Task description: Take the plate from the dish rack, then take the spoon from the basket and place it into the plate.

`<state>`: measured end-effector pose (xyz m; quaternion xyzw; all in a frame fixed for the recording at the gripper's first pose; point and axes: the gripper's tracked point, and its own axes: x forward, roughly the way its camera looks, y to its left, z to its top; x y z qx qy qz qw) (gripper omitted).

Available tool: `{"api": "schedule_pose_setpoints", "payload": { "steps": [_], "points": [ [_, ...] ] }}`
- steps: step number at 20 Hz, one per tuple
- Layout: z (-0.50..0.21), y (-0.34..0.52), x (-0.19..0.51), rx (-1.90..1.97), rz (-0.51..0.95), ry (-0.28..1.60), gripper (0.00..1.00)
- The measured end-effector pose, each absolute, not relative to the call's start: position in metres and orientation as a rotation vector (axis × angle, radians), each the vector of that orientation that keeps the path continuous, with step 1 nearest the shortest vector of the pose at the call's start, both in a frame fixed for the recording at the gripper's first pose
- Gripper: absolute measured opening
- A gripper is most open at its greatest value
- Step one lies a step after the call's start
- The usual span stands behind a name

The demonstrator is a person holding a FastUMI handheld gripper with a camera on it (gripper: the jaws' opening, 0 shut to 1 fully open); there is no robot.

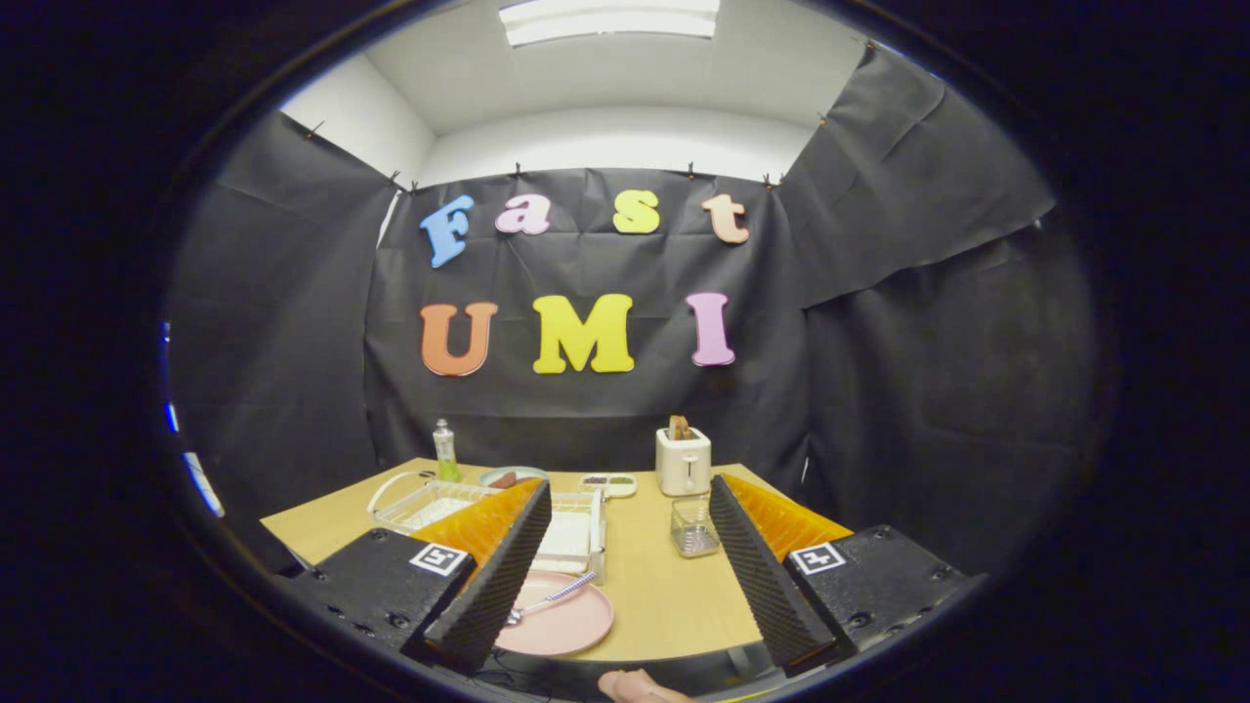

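Nearest, a bit of a hand [640, 686] shows at the table's [654, 596] front edge, mostly cut off. The gripper [625, 586] is spread wide, grasping nothing. Between its fingers, partly hidden by the left one, lies one round pink plate [571, 625] with one spoon [549, 598] resting in it, its bowl hard to make out. Behind stands one white dish rack [576, 532]; one wire basket [420, 500] sits left, one glass jar [694, 527] right. Farther back stand one toaster [683, 461] and one green bottle [445, 452].
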<state>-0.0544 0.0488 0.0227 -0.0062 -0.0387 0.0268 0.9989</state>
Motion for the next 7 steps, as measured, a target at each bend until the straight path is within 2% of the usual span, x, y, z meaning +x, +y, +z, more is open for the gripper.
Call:
{"api": "schedule_pose_setpoints", "payload": {
  "steps": [7],
  "points": [
    [0.02,0.064,-0.063,-0.023,0.107,-0.072,1.0]
  ]
}}
